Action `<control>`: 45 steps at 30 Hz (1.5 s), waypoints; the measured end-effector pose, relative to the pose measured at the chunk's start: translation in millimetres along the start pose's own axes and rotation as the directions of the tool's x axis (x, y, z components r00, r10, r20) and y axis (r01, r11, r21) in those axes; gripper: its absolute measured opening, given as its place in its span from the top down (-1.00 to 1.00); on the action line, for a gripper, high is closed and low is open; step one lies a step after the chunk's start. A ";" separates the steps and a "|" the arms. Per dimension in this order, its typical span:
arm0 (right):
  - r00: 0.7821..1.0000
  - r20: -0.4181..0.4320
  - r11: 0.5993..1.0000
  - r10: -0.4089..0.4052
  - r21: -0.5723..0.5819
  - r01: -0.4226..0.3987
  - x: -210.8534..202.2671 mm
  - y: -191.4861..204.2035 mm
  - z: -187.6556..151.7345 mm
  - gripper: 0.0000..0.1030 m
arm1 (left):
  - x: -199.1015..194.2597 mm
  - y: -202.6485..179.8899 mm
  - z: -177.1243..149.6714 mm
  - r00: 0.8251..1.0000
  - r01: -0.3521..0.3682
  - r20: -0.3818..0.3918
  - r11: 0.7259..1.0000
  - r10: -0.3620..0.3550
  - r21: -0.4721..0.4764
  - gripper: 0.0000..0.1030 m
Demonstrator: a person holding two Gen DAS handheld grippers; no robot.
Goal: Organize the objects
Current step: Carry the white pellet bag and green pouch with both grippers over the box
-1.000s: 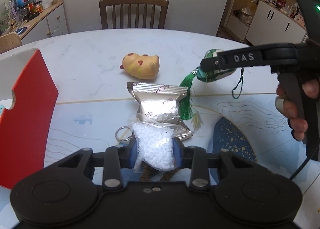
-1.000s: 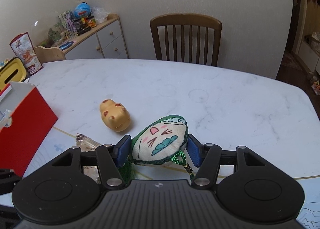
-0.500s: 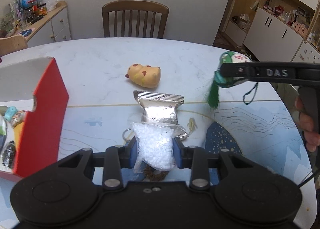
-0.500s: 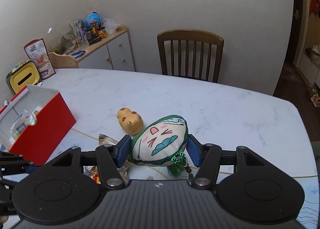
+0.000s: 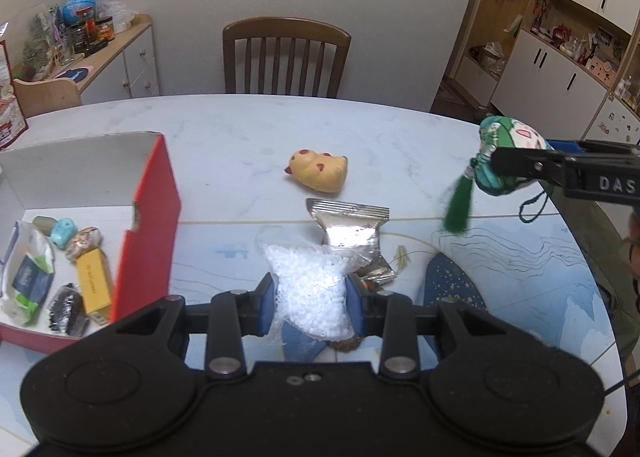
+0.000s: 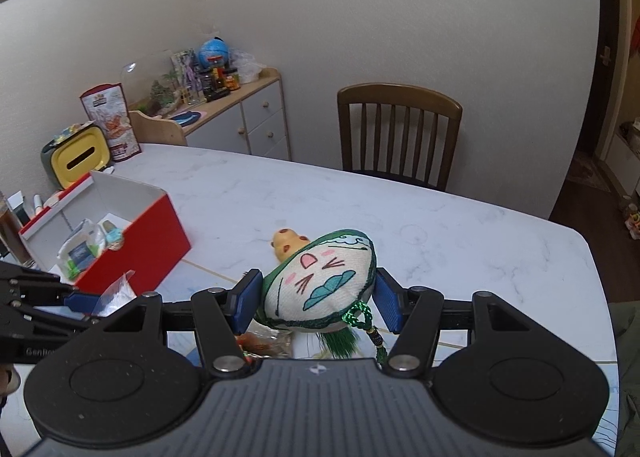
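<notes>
Since 0.5 s ago both claws have gone higher: red box [image 5: 152,225] interior now shows in left wrist view, and the sachet has moved further right & up in that view.

Left claw [image 5: 310,299] pinches a clear bag of white beads [image 5: 310,289] between its blue pads, bag lifted off the desk [image 5: 240,129]. Below/behind it a silver foil packet [image 5: 352,223] lies on the desk, w/ a crumpled wrapper just beside its near edge. Yellow squishy animal toy [image 5: 318,173] sits further back, apart from the packet.

Right claw [image 6: 318,299] is closed on an embroidered sachet [image 6: 320,285] w/ a cat-like face, green trim; green tassel [image 5: 458,205] & cord hang down from it. Sachet is in the air, over the right part of the desk, well apart from the box.

Red box stands open on the left of the desk; inside: a yellow carton, a teal bit, small wrapped pkgs, dark packet. Exact contents otherwise hard to read.

Wooden chair [image 6: 398,133] at the far side. Sideboard [image 6: 240,113] w/ clutter along the wall, yellow tissue holder [image 6: 80,159] at desk's far left corner.
</notes>
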State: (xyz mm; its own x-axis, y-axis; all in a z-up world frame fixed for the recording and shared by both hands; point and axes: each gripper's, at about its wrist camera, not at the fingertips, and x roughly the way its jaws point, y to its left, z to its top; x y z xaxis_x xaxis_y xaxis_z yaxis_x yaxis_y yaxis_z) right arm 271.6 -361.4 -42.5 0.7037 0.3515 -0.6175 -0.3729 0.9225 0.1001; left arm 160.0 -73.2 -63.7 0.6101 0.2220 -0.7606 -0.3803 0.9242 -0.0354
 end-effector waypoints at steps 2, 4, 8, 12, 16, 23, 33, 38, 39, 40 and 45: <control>1.000 0.002 1.000 0.006 -0.003 -0.006 -5.8 6.6 1.3 -0.15 | -5.1 6.7 0.5 1.000 0.001 0.001 1.000 -0.001 -0.009 0.34; 1.000 0.003 1.000 0.012 -0.008 -0.012 -10.4 13.6 3.5 -0.15 | -10.8 13.9 0.7 1.000 -0.001 0.003 1.000 0.001 -0.014 0.34; 1.000 0.005 0.999 0.022 -0.030 -0.022 -18.4 30.8 10.9 -0.15 | -22.4 31.3 1.2 1.000 -0.012 0.013 1.000 0.012 -0.018 0.34; 1.000 0.011 0.998 0.025 -0.057 -0.024 -23.3 51.5 19.7 -0.15 | -31.4 53.6 2.5 1.000 -0.018 0.022 0.999 0.018 -0.028 0.34; 1.000 0.012 0.997 0.027 -0.068 -0.026 -23.1 74.5 28.9 -0.15 | -37.9 79.2 3.1 0.999 -0.023 0.026 0.999 0.024 -0.031 0.34; 0.999 0.013 0.996 0.039 -0.078 -0.038 -13.6 129.3 44.7 -0.15 | -50.4 132.8 10.1 0.998 -0.055 0.022 0.998 0.056 -0.025 0.34; 0.999 0.023 0.994 0.041 -0.098 -0.039 12.3 207.9 65.6 -0.15 | -61.0 206.1 31.4 0.997 -0.073 0.038 0.997 0.074 -0.008 0.34; 0.999 0.011 0.993 0.050 -0.105 -0.048 33.2 240.4 72.6 -0.15 | -55.8 232.5 38.7 0.997 -0.075 0.033 0.997 0.075 0.000 0.34; 0.999 0.010 0.993 0.053 -0.107 -0.052 37.5 246.1 73.8 -0.15 | -53.5 238.5 40.7 0.997 -0.077 0.030 0.997 0.077 0.000 0.34; 0.998 0.009 0.993 0.055 -0.108 -0.054 42.2 251.5 75.0 -0.15 | -51.0 244.1 42.3 0.997 -0.079 0.026 0.997 0.079 -0.004 0.34; 0.998 -0.008 0.992 0.060 -0.113 -0.060 67.6 273.7 76.8 -0.15 | -37.4 269.0 48.0 0.994 -0.107 0.007 0.994 0.107 -0.005 0.34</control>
State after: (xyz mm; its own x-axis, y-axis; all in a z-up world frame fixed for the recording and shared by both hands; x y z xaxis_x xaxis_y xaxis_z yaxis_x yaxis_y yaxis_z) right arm 263.6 -72.9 3.2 0.6756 0.4046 -0.6163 -0.4802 0.8758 0.0486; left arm 68.2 182.0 -13.6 0.5704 0.3219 -0.7557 -0.4468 0.8936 0.0434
